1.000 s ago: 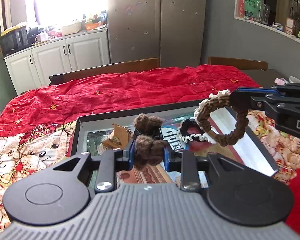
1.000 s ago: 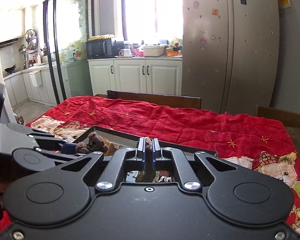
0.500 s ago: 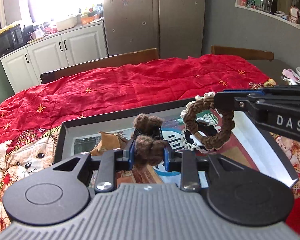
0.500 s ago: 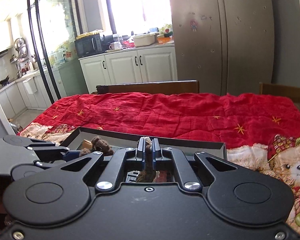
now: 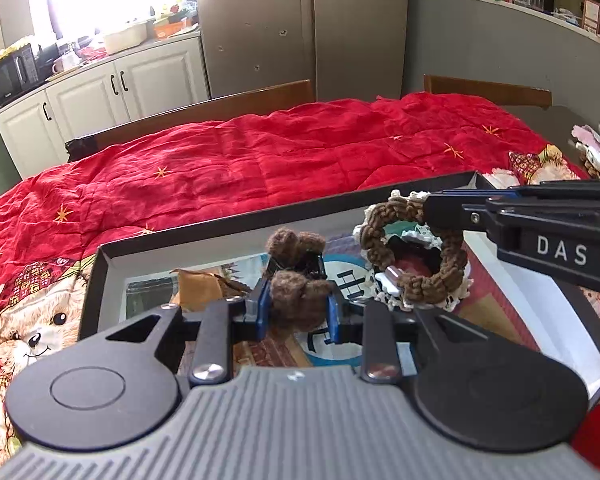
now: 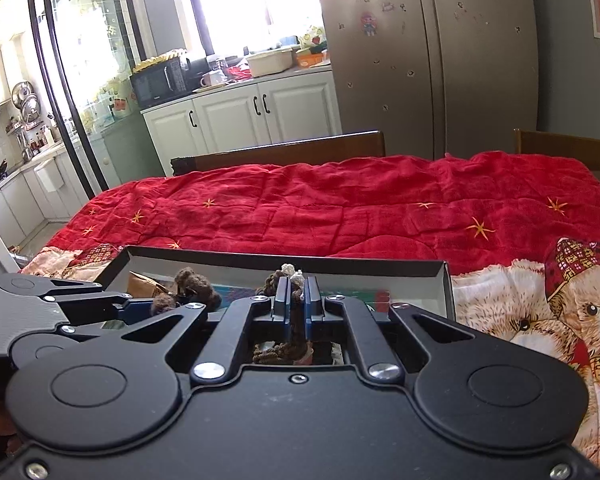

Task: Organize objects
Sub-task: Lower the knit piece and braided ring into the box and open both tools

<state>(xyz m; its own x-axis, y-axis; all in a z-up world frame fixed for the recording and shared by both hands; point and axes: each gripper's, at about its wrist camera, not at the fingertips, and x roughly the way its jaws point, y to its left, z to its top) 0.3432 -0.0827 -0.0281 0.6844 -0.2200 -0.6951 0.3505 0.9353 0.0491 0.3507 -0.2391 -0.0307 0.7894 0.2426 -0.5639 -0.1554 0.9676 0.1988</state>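
Note:
My left gripper (image 5: 296, 310) is shut on a fuzzy brown hair clip (image 5: 296, 300) with a black clasp, held just over the black shallow box (image 5: 228, 228). From the right, my right gripper (image 5: 430, 204) is shut on the rim of a brown braided scrunchie with white lace trim (image 5: 414, 256), which hangs over the box's middle. In the right wrist view the right gripper (image 6: 296, 292) pinches the scrunchie's brown cord (image 6: 294, 320), and the left gripper (image 6: 124, 304) with the brown clip (image 6: 188, 286) shows at the left.
The box (image 6: 284, 258) sits on a red quilt with a teddy bear print (image 6: 340, 208); a tan object (image 5: 198, 286) and printed paper lie inside it. Wooden chair backs (image 5: 204, 110) stand beyond the table. Small items (image 5: 596, 148) lie at the far right.
Both grippers have sunk and moved closer over the box, each still holding its item. The scrunchie now hangs lower, near the box floor.

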